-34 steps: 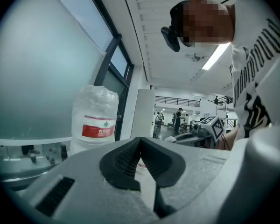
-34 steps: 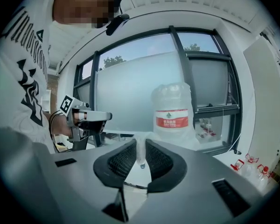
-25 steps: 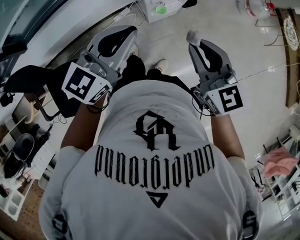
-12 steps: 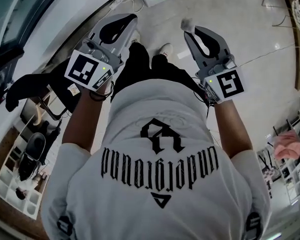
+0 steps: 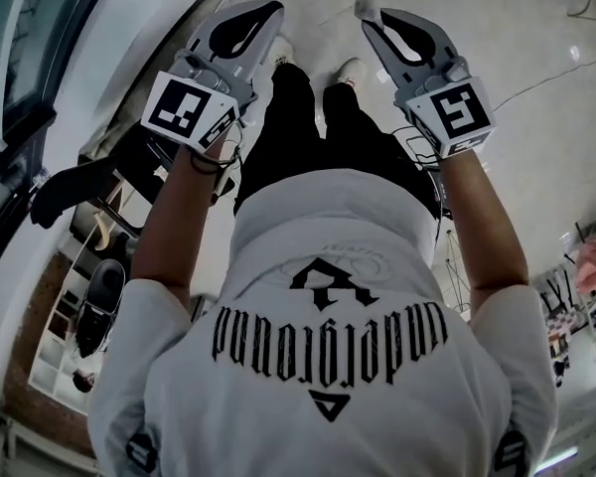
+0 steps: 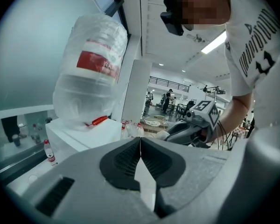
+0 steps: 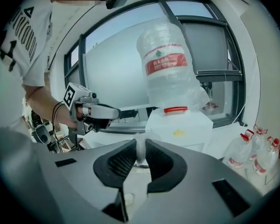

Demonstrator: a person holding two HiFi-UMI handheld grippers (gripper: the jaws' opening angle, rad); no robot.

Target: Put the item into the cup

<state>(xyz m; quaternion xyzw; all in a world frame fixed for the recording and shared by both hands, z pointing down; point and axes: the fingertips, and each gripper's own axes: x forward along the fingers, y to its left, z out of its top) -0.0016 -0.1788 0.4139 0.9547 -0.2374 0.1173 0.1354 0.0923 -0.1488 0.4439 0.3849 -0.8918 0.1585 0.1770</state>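
Observation:
No cup shows in any view. In the head view both grippers are held out in front of the person's white shirt, above the pale floor. My right gripper [image 5: 371, 14] is shut on a small white soft item [image 5: 362, 7]; in the right gripper view that white item [image 7: 140, 149] sits pinched between the dark pads [image 7: 159, 162]. My left gripper [image 5: 274, 8] is shut, its pads [image 6: 126, 158] meeting with nothing between them. The left gripper view shows the right gripper [image 6: 164, 135] off to the right. The left gripper [image 7: 115, 111] appears in the right gripper view.
A white water dispenser [image 7: 178, 125] with a large upturned jug [image 7: 168, 64] stands ahead by a window. Small water bottles [image 7: 255, 154] stand on the floor beside it. Shelving [image 5: 74, 316] and a black seat [image 5: 70, 192] lie at the left in the head view.
Both grippers have risen toward the top of the head view and now reach farther forward. The white box with the green thing has left the view. The right gripper still holds the white item.

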